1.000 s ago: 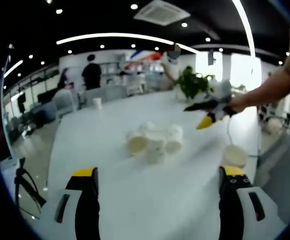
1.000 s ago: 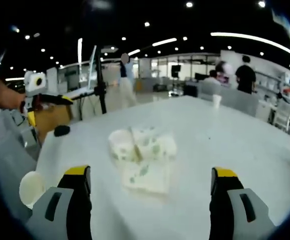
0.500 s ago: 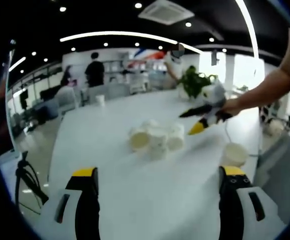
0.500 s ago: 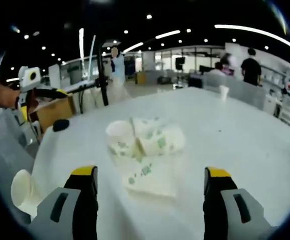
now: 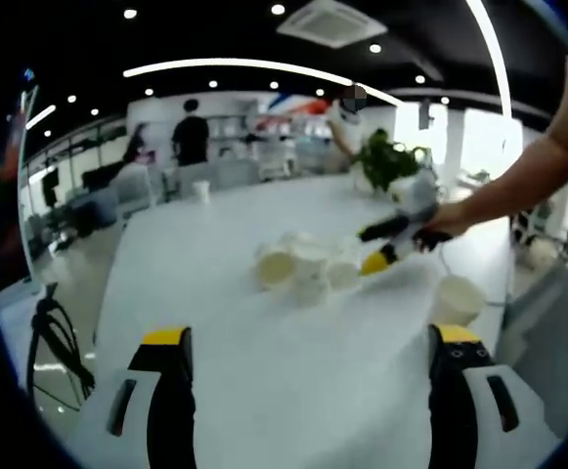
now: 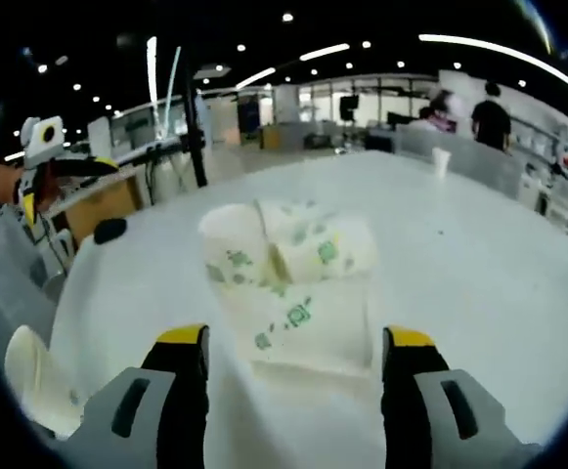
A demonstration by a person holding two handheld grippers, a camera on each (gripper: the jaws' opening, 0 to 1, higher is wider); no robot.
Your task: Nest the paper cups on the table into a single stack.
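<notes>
The paper cups (image 6: 288,269) lay in a loose cluster near the middle of the white table (image 6: 479,254), none visibly nested, so stacking looked barely begun. One lone cup (image 5: 457,298) sat apart near the table edge. The right gripper (image 6: 293,357) hovered just before the cluster, jaws apart and empty; the left gripper (image 5: 308,352) hung well back, jaws wide and empty

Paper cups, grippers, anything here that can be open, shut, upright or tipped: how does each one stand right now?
Cluster of paper cups: lying tipped on the table, touching.
Lone cup by the table edge: apart from the cluster.
Far cup: upright.
Right gripper: open, close to the cluster.
Left gripper: open, empty.
</notes>
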